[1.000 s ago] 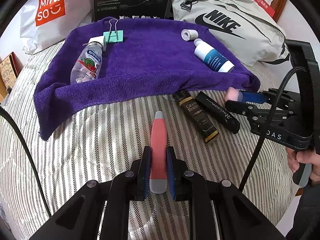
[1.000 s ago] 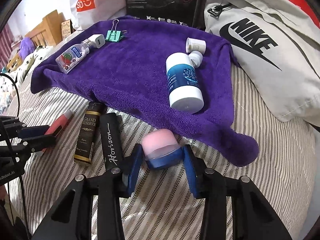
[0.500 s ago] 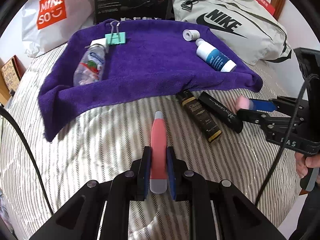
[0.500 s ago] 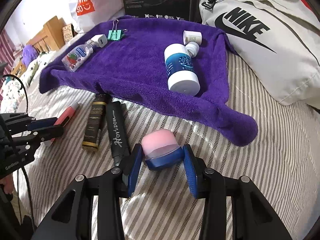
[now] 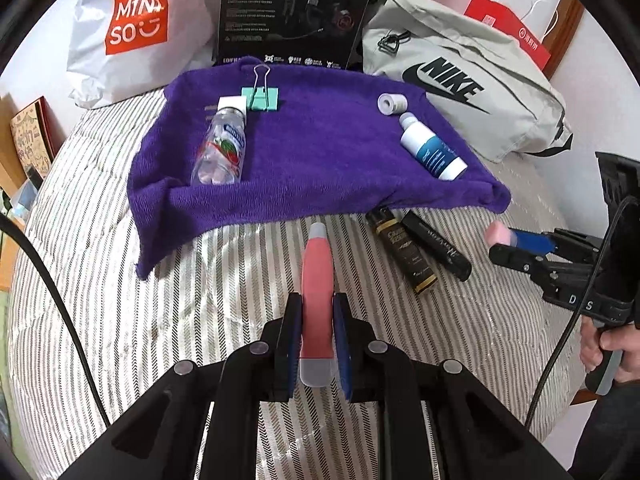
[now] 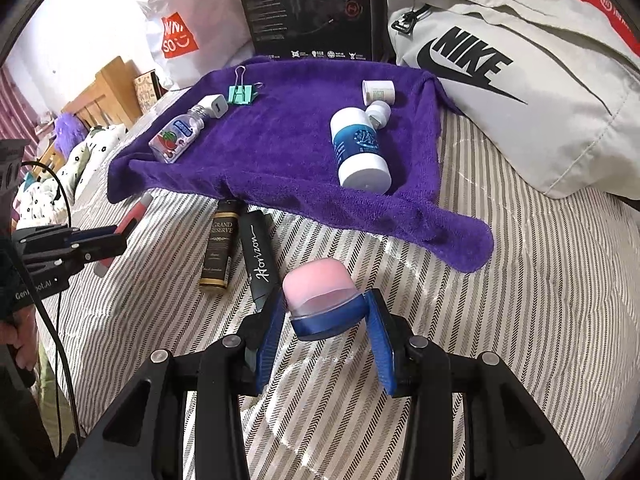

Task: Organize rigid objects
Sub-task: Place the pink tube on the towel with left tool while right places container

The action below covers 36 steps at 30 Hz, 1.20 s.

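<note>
Left gripper (image 5: 317, 334) clamps pink tube (image 5: 317, 288); right gripper (image 6: 325, 330) clamps pink-capped jar (image 6: 320, 294) (both above striped bedding (image 5: 160, 300)).

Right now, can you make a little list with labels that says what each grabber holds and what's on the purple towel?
left gripper: shut on pink tube
right gripper: shut on pink-capped blue jar
on purple towel: clear bottle, white charger, green binder clip, blue-and-white bottle, small white roll
on striped bedding: two dark tubes, side by side
behind: Nike bag
</note>
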### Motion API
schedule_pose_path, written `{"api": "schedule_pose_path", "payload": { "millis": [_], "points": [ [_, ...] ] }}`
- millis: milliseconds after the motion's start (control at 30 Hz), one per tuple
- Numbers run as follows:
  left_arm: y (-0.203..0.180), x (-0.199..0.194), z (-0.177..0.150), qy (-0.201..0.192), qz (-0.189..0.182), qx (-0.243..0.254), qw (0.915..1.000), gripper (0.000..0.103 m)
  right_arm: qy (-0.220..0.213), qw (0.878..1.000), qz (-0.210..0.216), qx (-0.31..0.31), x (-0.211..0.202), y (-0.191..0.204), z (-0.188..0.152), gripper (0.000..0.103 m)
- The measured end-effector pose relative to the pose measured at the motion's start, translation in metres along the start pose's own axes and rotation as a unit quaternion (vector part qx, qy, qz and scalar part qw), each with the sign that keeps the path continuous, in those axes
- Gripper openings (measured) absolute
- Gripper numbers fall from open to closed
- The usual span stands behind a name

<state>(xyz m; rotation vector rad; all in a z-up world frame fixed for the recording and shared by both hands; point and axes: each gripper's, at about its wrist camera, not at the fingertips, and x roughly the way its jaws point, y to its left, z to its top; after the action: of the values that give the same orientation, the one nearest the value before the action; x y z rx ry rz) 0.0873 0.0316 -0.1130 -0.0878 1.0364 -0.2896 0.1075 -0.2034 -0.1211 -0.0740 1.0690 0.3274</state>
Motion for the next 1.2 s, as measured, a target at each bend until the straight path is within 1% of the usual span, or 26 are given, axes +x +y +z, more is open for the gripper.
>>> {"api": "schedule_pose_path", "payload": {
  "millis": [267,633,767,900,1033,1067,1200],
  "points": [
    [0.000,-0.011,0.013,-0.015,0.006,0.004,0.9999,0.015,-0.015,1.000,0.008,0.001,-0.010,0.001,0.011,0.041],
    [0.010,-0.008,0.047,-0.028,0.009,0.007,0.9995,0.015,-0.031,0.999,0.015,-0.002,-0.010,0.002,0.046,0.041],
    [0.014,-0.002,0.063,-0.030,0.012,0.009,0.9994,0.015,-0.031,0.999,0.018,0.003,0.001,0.003,0.069,0.041],
    [0.018,0.007,0.077,-0.029,0.013,0.008,0.9995,0.015,-0.029,0.999,0.022,0.008,0.011,0.003,0.080,0.041],
    [0.021,0.017,0.089,-0.023,0.012,0.009,0.9996,0.015,-0.012,1.000,0.026,0.006,0.031,0.007,0.090,0.041],
    [0.022,0.019,0.092,-0.023,0.011,0.009,0.9996,0.015,0.000,1.000,0.027,0.001,0.042,0.011,0.093,0.041],
    [0.026,0.029,0.102,-0.019,0.009,0.005,0.9998,0.015,0.013,1.000,0.027,0.000,0.056,0.013,0.098,0.041]
  ]
}}
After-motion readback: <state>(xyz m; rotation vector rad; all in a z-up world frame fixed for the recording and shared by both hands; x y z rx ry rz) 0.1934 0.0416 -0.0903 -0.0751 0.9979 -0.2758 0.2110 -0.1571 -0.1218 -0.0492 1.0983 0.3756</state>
